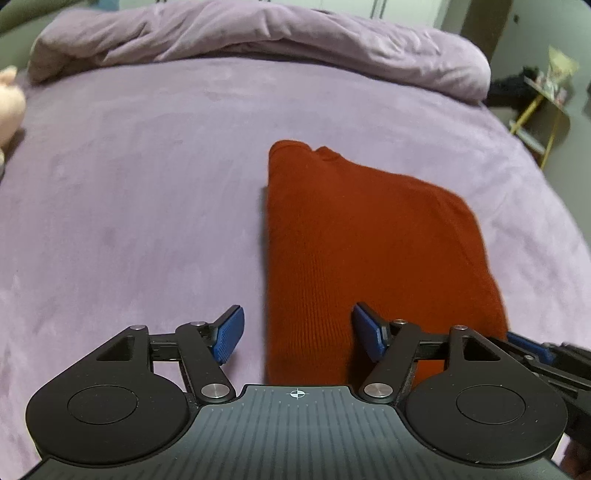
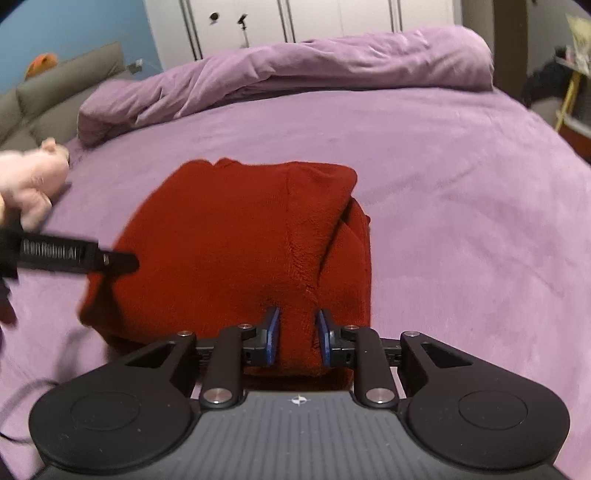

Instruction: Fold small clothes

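Note:
A red knit garment lies partly folded on the purple bed sheet. In the left wrist view my left gripper is open, its blue pads astride the garment's near left edge, holding nothing. In the right wrist view the garment shows a folded flap on its right side. My right gripper is closed on a bunched fold of the garment's near edge. The left gripper's black finger reaches in from the left over the garment. The right gripper shows at the right edge of the left wrist view.
A rumpled purple duvet lies along the far side of the bed. A pink plush toy sits at the left edge. A yellow-framed side table stands right of the bed. White wardrobe doors stand behind.

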Available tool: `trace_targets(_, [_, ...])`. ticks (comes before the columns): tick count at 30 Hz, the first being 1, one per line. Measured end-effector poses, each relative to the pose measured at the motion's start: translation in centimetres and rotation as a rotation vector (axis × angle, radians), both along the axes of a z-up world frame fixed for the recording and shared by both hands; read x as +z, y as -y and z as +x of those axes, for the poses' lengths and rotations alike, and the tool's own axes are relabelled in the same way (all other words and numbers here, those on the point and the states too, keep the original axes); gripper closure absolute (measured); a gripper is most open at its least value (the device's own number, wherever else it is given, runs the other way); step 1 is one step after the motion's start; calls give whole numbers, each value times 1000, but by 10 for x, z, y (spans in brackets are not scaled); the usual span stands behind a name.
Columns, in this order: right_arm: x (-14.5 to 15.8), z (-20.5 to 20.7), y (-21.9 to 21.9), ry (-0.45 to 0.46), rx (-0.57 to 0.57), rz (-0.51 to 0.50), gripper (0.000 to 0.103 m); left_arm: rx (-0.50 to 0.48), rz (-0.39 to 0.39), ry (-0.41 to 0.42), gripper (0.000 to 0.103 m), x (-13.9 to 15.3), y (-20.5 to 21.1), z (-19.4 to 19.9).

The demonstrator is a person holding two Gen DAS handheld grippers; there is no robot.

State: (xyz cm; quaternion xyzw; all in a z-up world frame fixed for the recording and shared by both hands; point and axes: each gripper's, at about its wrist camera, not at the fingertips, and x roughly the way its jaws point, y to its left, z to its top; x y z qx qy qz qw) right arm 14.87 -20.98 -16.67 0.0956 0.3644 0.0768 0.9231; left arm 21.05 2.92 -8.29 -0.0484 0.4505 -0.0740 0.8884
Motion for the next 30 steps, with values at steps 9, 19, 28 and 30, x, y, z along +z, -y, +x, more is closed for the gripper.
trace_targets(9, [-31, -14, 52, -162, -94, 543, 67, -54, 36, -39, 38, -23, -16, -62])
trace_targets(19, [-46, -5, 48, -108, -180, 798, 95, 18, 55, -53, 38, -37, -1, -30])
trace_targets(28, [-28, 1, 14, -82, -158, 254, 95, 94, -142, -196, 43, -31, -54, -30])
trace_targets(30, [-24, 0, 7, -70, -137, 209, 94, 122, -176, -171, 43, -17, -66, -33])
